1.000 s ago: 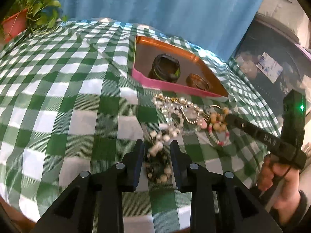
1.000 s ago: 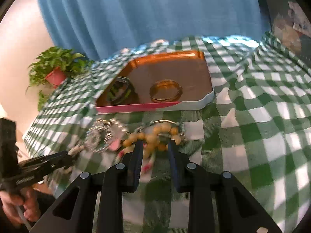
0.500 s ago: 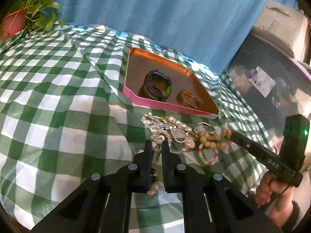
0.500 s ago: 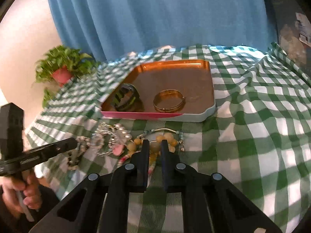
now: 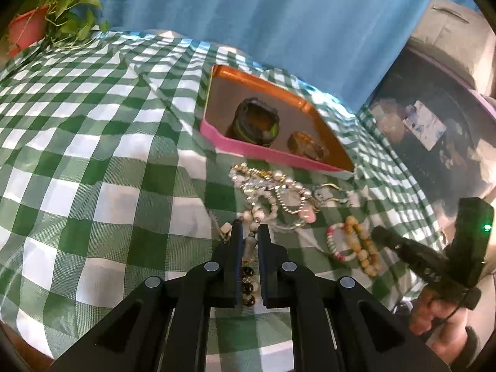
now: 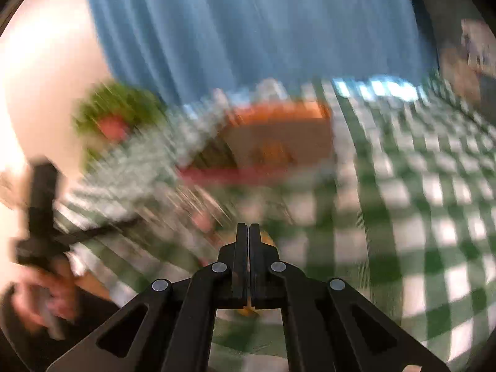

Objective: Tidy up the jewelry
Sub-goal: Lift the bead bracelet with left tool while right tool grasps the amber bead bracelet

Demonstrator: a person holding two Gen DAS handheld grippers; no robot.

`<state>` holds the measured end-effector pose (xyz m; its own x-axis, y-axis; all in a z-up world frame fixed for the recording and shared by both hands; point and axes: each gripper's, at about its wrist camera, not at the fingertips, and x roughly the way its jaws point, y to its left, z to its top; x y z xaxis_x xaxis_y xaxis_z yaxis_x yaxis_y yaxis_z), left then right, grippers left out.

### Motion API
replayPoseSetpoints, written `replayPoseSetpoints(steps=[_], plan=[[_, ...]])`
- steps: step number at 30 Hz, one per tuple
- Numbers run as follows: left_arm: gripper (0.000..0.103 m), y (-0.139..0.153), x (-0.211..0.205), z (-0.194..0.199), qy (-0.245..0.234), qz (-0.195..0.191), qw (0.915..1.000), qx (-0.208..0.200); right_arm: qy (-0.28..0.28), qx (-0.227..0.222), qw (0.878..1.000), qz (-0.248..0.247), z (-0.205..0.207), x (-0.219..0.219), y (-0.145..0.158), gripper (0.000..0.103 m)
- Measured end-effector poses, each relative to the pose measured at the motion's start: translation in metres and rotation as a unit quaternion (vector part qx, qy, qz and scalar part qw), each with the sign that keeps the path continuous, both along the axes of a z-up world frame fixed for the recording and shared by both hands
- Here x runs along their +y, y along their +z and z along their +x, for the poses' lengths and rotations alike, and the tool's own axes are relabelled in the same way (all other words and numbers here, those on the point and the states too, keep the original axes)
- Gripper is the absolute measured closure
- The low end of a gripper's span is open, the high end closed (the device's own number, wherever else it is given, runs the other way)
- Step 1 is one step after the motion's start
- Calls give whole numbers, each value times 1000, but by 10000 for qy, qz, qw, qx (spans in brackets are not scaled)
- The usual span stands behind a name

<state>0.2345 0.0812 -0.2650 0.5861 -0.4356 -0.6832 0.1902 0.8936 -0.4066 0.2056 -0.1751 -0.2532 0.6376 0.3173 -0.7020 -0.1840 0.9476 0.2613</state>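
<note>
Our left gripper (image 5: 248,232) pinches the limp, light beaded bracelet (image 5: 249,266) mid-strand; right gripper (image 6: 248,229) jaws look shut, contents blurred.

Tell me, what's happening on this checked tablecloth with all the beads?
A person is sorting jewelry with two handheld grippers. The left gripper is shut on a dark-and-white beaded bracelet. The right gripper looks closed, but that view is blurred, so what it holds is unclear. A dark cuff and gold bangle sit in the pink-rimmed tray; other pieces lie on the cloth.
</note>
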Motion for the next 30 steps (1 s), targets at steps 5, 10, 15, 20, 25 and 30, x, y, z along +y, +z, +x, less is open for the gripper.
replayPoseSetpoints(steps=[5, 10, 15, 20, 25, 30], plan=[[93, -1, 4, -4, -3, 116, 9999, 52, -126, -143, 9998, 81, -4, -11, 9, 94], [88, -7, 7, -9, 17, 125, 9995, 294, -33, -36, 9999, -141, -11, -21, 8, 73], [86, -5, -2, -15, -75, 513, 9986, 67, 341, -126, 9986, -395, -21, -7, 6, 80], [89, -4, -3, -19, -201, 621, 9979, 13, 593, -123, 9883, -1397, -23, 24, -6, 90], [94, 0, -7, -17, -326, 777, 9964, 80, 218, -152, 9916, -1270, -21, 11, -2, 92], [94, 25, -7, -25, -68, 727, 9973, -59, -30, -567, 9944, -887, -32, 4, 29, 92]])
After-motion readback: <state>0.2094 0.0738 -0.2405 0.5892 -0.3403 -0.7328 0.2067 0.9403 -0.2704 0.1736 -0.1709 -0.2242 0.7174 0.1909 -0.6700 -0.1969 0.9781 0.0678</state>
